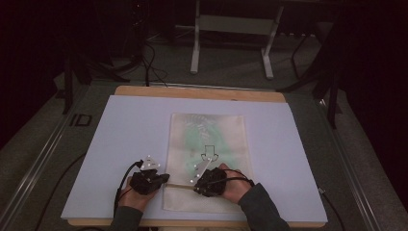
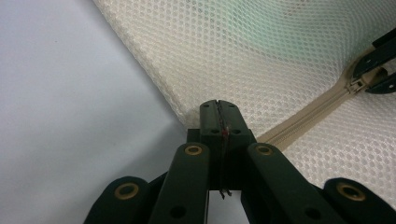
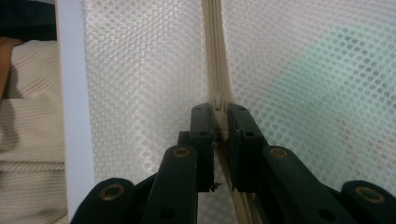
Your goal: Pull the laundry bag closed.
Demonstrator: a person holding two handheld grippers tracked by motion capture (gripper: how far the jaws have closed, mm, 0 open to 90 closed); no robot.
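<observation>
Right gripper [image 3: 219, 116] pinches zipper [image 3: 215, 56] — mesh bag [image 1: 207, 139] bears no readable writing.

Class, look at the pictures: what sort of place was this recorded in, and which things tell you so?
Probably a lab or studio set up for recording, not a home: a white board on a wooden table, dark surroundings, cables on carpet, and a metal stand behind.

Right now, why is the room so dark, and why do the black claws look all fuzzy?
In the high view, light falls on the white board and the mesh bag, while the room behind is nearly black. In the left gripper view, the left gripper sits so near the lens that its lower arms blur. In the right gripper view, the zipper looks soft.
</observation>
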